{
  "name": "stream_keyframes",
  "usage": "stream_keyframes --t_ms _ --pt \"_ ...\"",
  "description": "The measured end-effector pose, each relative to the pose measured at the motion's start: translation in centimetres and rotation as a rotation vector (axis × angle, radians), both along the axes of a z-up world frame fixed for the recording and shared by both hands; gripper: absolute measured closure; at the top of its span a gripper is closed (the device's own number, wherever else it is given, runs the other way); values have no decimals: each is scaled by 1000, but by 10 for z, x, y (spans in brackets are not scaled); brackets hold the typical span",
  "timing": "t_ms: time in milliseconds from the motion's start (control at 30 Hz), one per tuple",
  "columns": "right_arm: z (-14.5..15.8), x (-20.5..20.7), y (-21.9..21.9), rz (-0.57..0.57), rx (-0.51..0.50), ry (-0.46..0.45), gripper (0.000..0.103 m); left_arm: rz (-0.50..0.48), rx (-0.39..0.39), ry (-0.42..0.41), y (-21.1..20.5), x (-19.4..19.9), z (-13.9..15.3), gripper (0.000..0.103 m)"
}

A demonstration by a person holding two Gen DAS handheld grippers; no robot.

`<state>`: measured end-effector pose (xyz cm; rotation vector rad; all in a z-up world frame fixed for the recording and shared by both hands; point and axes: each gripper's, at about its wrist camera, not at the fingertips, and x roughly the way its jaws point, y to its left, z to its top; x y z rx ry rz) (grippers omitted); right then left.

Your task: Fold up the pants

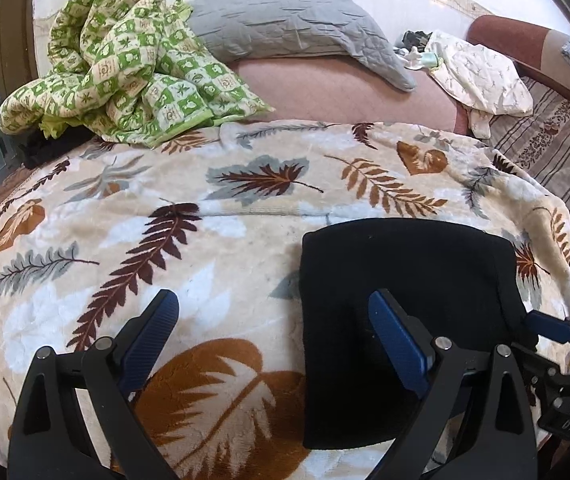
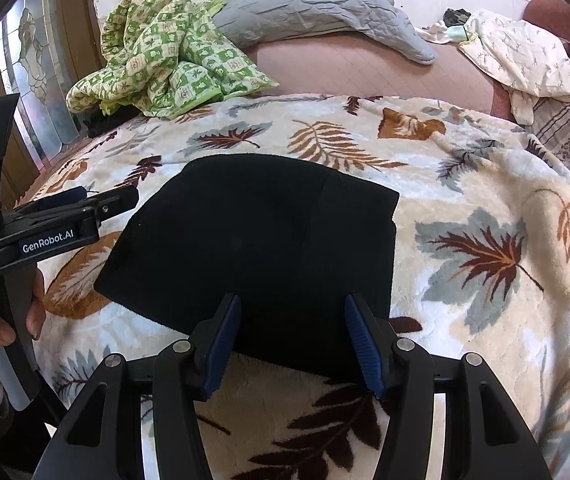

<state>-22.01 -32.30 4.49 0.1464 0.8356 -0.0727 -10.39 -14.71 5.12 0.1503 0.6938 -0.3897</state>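
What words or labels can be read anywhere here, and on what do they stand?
"GenRobot.AI": white print on the black body of the left tongs.
Small white print at that tool's left edge: cut off, unreadable.
Pale letters on the right tongs, bottom right: blurred, unreadable.

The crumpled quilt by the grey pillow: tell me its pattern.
Green and cream checks with small printed motifs on the quilt, clearest in the left wrist view.

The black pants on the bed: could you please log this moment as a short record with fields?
pants: black pants folded into a compact block, lying flat
surface: leaf-print blanket
left gripper: open, nothing held, right finger over the pants' left edge
right gripper: open, fingers astride the pants' near edge
behind: green checked quilt, grey pillow
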Motion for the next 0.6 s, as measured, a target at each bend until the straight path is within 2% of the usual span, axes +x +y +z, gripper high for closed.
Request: stream_keyframes --t_ms 67,167,300,400,600 --pt "2 0 -2 -2 18 -4 47 -6 -1 0 -1 0 0 6" --pt "6 2 -7 -9 53 -8 41 -13 -17 15 0 2 -1 6" --pt "11 7 -15 -32 68 -31 23 -39 -69 80 3 10 -6 6" --pt "11 11 -29 -67 107 -30 22 -41 -96 136 5 17 -12 6" --pt "-6 23 -63 -116 263 7 22 -67 -139 213 7 25 -21 6"
